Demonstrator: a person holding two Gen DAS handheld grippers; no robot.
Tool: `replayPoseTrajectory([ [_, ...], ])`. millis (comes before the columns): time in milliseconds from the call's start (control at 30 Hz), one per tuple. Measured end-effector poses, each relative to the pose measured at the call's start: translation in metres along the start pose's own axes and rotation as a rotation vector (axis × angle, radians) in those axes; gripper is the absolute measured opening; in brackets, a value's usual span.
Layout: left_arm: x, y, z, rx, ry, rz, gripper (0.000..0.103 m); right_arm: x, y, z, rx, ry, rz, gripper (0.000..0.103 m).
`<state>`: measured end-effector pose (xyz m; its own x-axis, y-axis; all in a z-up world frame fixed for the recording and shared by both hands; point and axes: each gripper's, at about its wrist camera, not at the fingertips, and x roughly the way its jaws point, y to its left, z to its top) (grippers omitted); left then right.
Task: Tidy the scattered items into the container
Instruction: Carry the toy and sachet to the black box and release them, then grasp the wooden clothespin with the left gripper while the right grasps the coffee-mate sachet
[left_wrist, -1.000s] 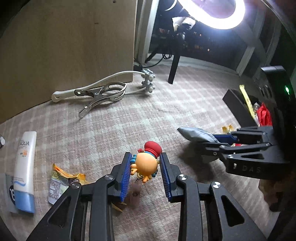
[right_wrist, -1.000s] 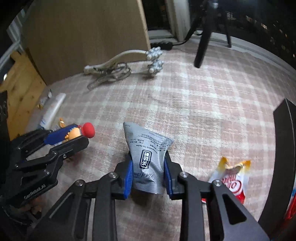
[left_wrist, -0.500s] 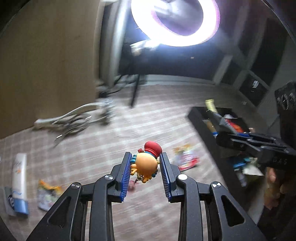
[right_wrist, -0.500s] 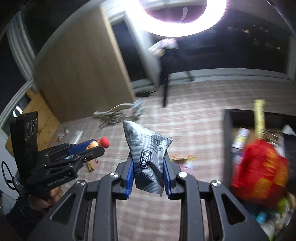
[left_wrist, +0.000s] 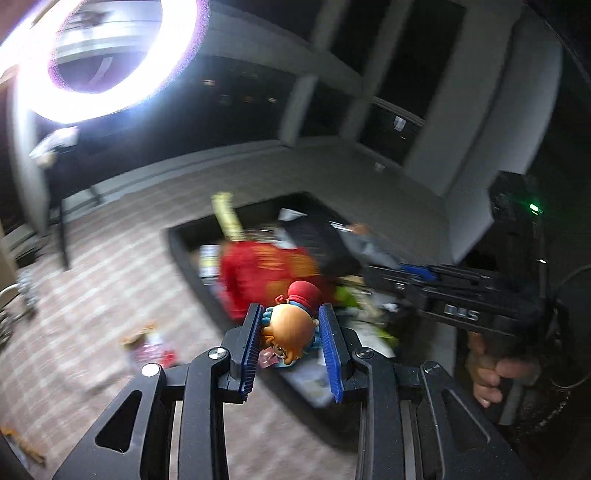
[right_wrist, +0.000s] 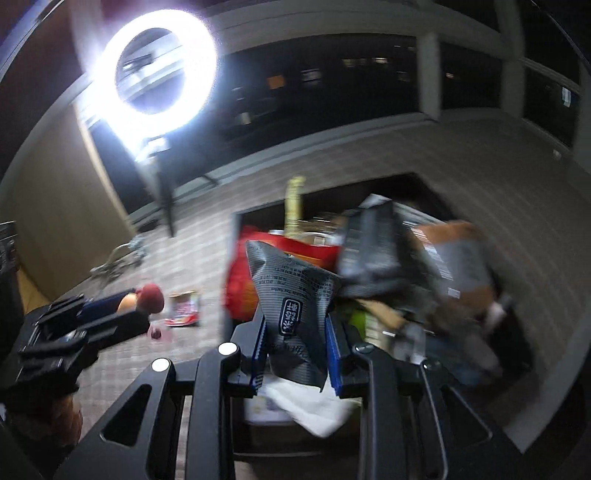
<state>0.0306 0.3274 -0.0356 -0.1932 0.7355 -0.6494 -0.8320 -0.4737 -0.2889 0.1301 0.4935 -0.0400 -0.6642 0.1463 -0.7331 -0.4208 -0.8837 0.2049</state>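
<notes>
Left hand-held gripper (left_wrist: 291, 328) pinches a small figurine (left_wrist: 291, 325) with a red cap, low centre of its frame, just over the near edge of the black container (left_wrist: 177, 240). Right hand-held gripper (right_wrist: 295, 332) clamps a grey foil packet (right_wrist: 291, 291), centre frame, above the container's heaped contents.

Risks: the container looks overfull, with a red bag (right_wrist: 240, 291), a black packet (right_wrist: 369, 243) and a yellow strip (right_wrist: 294, 199) piled high, so a dropped item could slide off the heap onto the checked cloth surface (left_wrist: 110, 277). The round figurine may roll out if let go at the rim. Both views are blurred, so exact height over the pile is unclear. The two grippers are close together, right one at the right of the left view; they could bump.

Left out: a small red-white wrapper (right_wrist: 183, 308) lies on the surface mid-left, metal tongs (right_wrist: 118, 258) further back. A ring light (right_wrist: 159, 70) glares upper left.
</notes>
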Motion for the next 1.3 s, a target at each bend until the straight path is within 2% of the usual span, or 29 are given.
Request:
replayPoseTrajectory([
  [100,0.017,-0.026,0.000,0.045,0.023,-0.028,0.029,-0.003,-0.014,-0.004,0.022,-0.002,-0.025,0.027],
  [133,0.022,-0.032,0.000,0.054,0.034,-0.041,0.030,-0.004,-0.015,-0.004,0.018,-0.013,-0.034,0.036],
  [167,0.031,-0.038,0.000,0.067,0.062,-0.053,0.031,-0.004,-0.015,-0.003,0.009,-0.023,-0.051,0.057],
  [200,0.037,-0.042,0.000,0.074,0.081,-0.046,0.033,-0.003,-0.014,-0.002,0.002,-0.022,-0.077,0.066],
  [233,0.041,-0.044,0.001,0.073,0.085,-0.018,0.033,-0.003,-0.014,-0.002,0.001,-0.027,-0.087,0.068],
  [300,0.044,-0.044,0.000,0.068,0.082,0.010,0.034,-0.008,-0.016,-0.002,0.017,-0.052,-0.068,0.068],
  [433,0.038,-0.037,-0.003,0.043,0.087,0.011,0.035,-0.005,-0.016,0.000,0.017,-0.040,-0.074,0.068],
  [533,0.030,-0.029,-0.006,0.031,0.076,0.028,0.035,-0.003,-0.017,0.000,0.045,-0.031,-0.041,0.068],
  [767,0.004,0.018,-0.019,-0.066,0.068,0.102,0.035,-0.002,0.007,0.008,0.001,-0.039,0.003,0.068],
  [967,-0.042,0.077,-0.042,-0.174,0.034,0.257,0.035,0.016,0.052,0.015,-0.088,-0.006,0.089,0.068],
  [1067,-0.072,0.119,-0.063,-0.261,0.019,0.366,0.035,0.026,0.084,0.017,-0.148,0.017,0.139,0.068],
  [1300,-0.130,0.206,-0.119,-0.530,0.018,0.568,0.035,0.064,0.154,0.009,-0.261,0.086,0.230,0.068],
])
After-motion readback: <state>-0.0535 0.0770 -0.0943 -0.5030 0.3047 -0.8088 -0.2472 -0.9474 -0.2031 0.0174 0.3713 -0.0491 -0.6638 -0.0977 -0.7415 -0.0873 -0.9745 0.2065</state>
